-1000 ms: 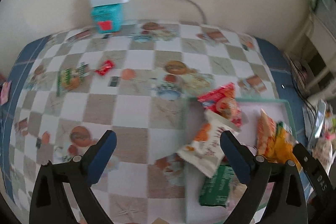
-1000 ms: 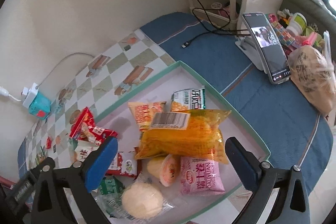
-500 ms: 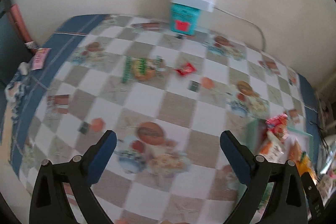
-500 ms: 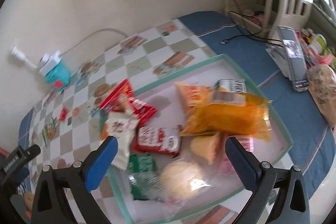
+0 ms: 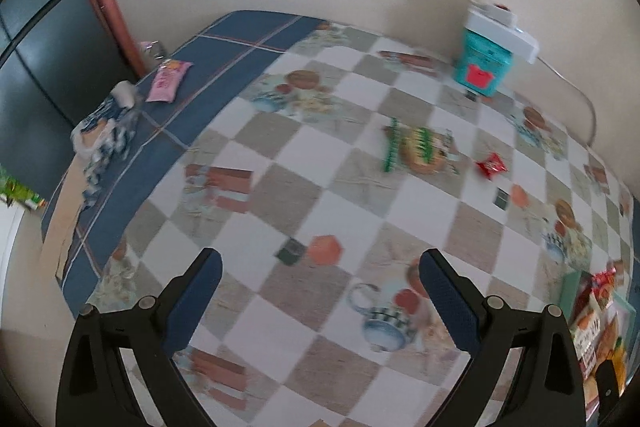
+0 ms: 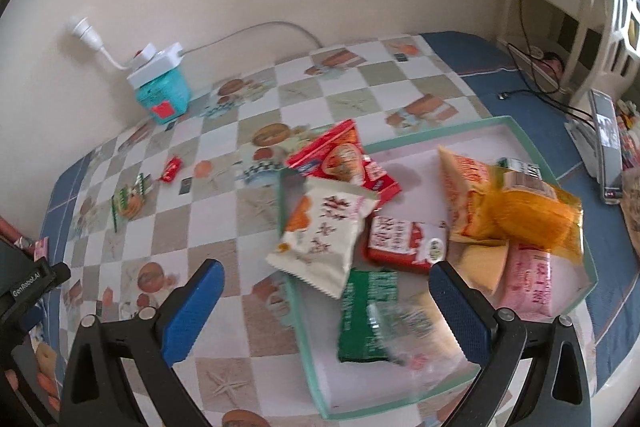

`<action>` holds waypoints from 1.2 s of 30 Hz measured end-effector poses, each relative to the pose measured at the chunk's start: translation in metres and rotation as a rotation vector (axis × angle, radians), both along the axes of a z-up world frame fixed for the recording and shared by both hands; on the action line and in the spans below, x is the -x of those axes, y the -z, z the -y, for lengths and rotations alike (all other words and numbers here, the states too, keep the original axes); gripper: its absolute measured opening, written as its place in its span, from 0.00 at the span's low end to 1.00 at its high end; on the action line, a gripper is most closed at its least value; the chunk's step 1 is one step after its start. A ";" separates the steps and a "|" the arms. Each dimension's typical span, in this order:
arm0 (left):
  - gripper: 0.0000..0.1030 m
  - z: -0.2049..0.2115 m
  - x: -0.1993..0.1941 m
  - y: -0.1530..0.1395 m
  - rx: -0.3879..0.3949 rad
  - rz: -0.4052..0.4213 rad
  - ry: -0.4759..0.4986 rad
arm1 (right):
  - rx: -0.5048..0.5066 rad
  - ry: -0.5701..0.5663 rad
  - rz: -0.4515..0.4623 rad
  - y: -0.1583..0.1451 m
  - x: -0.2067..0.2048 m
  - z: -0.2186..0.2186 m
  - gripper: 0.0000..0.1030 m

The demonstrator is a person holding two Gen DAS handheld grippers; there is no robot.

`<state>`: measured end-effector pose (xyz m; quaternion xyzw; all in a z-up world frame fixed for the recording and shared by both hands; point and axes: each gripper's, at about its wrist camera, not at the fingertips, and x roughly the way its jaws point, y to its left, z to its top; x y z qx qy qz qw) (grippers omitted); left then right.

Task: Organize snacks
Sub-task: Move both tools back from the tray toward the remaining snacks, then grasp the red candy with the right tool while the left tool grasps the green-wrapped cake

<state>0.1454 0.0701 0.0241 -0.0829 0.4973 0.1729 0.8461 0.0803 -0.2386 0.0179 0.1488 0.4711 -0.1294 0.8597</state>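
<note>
- The left gripper [image 5: 320, 291], black-framed with blue-padded fingers [image 5: 192, 303], is spread wide and holds nothing; only the checkered tablecloth printed with food pictures [image 5: 352, 195] shows between its pads.
- The right gripper [image 6: 324, 307], of the same build, is likewise spread wide and grips nothing; it hangs above the near edge of the shallow white tray with a mint-green rim [image 6: 556, 167].
- Most snacks lie heaped in that tray: a white packet with an orange picture and brown Chinese characters [image 6: 324, 235] overhangs the tray's left rim, beside a red packet [image 6: 344, 163] that also juts over the rim.
- A red-and-white packet [image 6: 404, 239], a dark green packet [image 6: 364, 315], a clear orange-yellow bag with a barcode label [image 6: 528, 215] and a pink packet [image 6: 528, 283] lie further in; their print is too blurred to read.
- Two snacks lie on the cloth well apart from the tray: a small red wrapped sweet [image 5: 491, 165] and a green-edged packet [image 5: 416, 149] just beside it.
- A teal box with a red label [image 5: 482, 67] stands by the wall, a white power strip [image 5: 502, 33] on top.
- In the right wrist view, "GenRobot.AI" is printed on the left gripper's black body at the left edge.
- A small pink packet [image 5: 167, 81] lies on the cloth's blue border.
</note>
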 end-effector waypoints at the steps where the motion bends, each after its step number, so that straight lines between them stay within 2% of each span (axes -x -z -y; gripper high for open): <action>1: 0.96 -0.005 0.001 0.000 0.002 0.002 -0.011 | 0.001 -0.006 0.000 0.000 -0.001 -0.004 1.00; 11: 0.96 -0.039 0.003 0.001 0.028 0.005 -0.073 | 0.019 -0.118 -0.011 0.006 -0.014 -0.052 1.00; 20: 0.96 -0.038 -0.010 0.019 0.073 -0.033 -0.039 | 0.049 -0.176 -0.019 0.015 -0.032 -0.076 1.00; 26: 0.96 -0.035 -0.028 0.037 0.096 -0.071 -0.026 | 0.027 -0.199 -0.024 0.024 -0.051 -0.084 1.00; 30: 0.96 -0.028 -0.038 0.040 0.128 -0.033 0.013 | -0.003 -0.217 -0.027 0.030 -0.068 -0.087 1.00; 33: 0.96 -0.029 -0.048 0.052 0.144 -0.059 0.016 | -0.016 -0.240 -0.027 0.030 -0.082 -0.088 1.00; 36: 0.96 -0.031 -0.063 0.057 0.202 -0.043 0.042 | -0.007 -0.262 -0.020 0.026 -0.097 -0.091 1.00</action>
